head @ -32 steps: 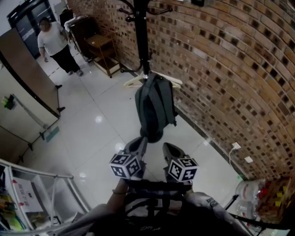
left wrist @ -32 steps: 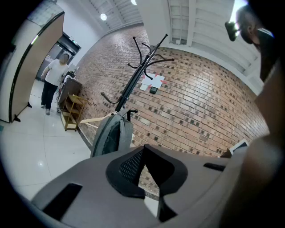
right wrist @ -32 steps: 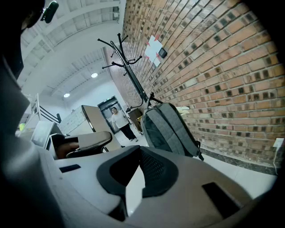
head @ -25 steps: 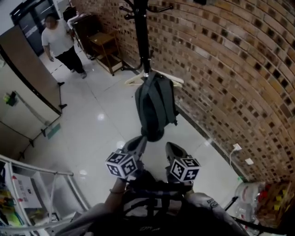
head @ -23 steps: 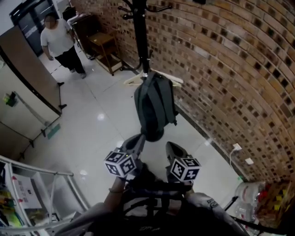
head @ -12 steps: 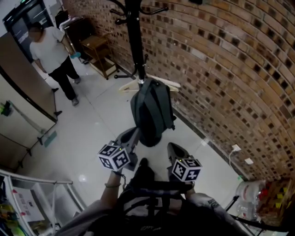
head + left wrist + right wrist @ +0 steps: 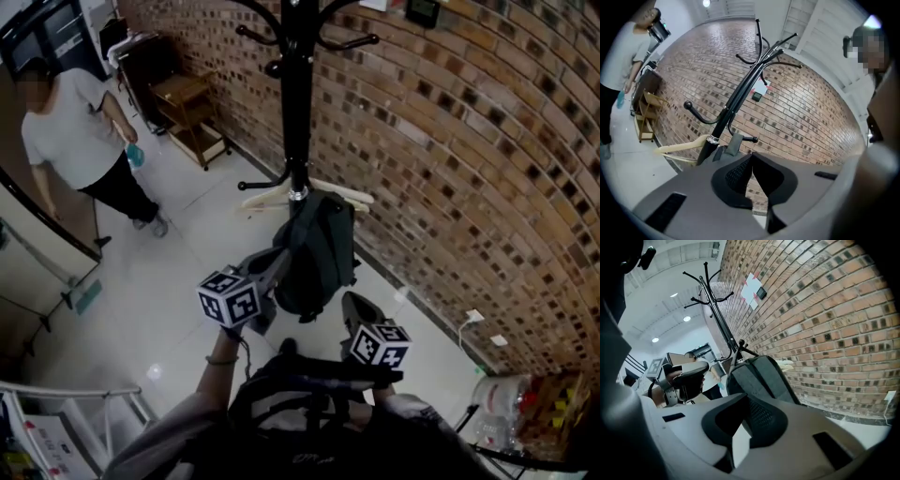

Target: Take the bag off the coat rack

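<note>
At the upper left of the head view a person [image 7: 70, 131] stands on the tiled floor [image 7: 178, 272], well apart from you. A metal frame [image 7: 84, 392] sits in the lower left corner. Between them the floor is open, so I judge that this side gives you room to step back.

Your left gripper [image 7: 278, 257] is near the left edge of the bag [image 7: 321, 248] but apart from it. Its jaws are pressed together, with nothing between them.

The bag is not yet off. It hangs in the middle of the frame from a low hook of the coat rack [image 7: 298, 103], beside a wooden hanger [image 7: 267, 197]. No strap is gripped, so the whole lift is left to do.

Your right gripper [image 7: 352, 302] is lower, under the bag, and its jaws are also together and empty.

At the right the brick wall [image 7: 469, 150] is close behind the rack. I think there is little room on that side.
</note>
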Demonstrator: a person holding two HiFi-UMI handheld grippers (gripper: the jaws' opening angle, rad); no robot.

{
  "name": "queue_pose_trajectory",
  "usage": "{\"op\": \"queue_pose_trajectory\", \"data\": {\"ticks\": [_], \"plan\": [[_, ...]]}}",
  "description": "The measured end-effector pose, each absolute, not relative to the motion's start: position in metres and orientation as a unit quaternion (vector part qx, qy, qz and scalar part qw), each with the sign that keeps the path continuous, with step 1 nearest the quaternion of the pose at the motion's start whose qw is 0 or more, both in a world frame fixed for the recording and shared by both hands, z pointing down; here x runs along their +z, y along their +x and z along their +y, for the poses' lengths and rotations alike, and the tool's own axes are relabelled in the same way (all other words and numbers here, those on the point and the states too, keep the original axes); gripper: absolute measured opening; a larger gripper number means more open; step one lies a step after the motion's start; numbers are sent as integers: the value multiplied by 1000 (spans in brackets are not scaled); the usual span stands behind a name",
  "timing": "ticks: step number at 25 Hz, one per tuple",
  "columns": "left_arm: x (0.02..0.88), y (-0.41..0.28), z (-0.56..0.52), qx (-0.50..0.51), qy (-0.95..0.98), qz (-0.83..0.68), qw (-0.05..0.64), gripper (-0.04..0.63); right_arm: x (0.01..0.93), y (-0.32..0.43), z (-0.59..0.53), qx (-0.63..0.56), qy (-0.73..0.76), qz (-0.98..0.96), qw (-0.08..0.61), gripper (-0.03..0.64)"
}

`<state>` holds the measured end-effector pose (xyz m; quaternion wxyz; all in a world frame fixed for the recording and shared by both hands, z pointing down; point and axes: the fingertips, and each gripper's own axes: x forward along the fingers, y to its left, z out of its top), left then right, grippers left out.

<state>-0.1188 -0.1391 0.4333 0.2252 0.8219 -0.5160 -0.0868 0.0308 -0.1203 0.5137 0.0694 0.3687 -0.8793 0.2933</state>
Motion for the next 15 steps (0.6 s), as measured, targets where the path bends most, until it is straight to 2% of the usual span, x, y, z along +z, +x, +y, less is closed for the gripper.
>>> {"op": "queue_pose_trajectory", "data": {"ticks": [8,15], "plan": [[422,-137,-194,-68,873,-419,238,140,515,21,-154,303,424,-852,56,9],[437,-119,-222,12,916,-300,265,141,517,20,-169,313,464,-827,55,9]]}}
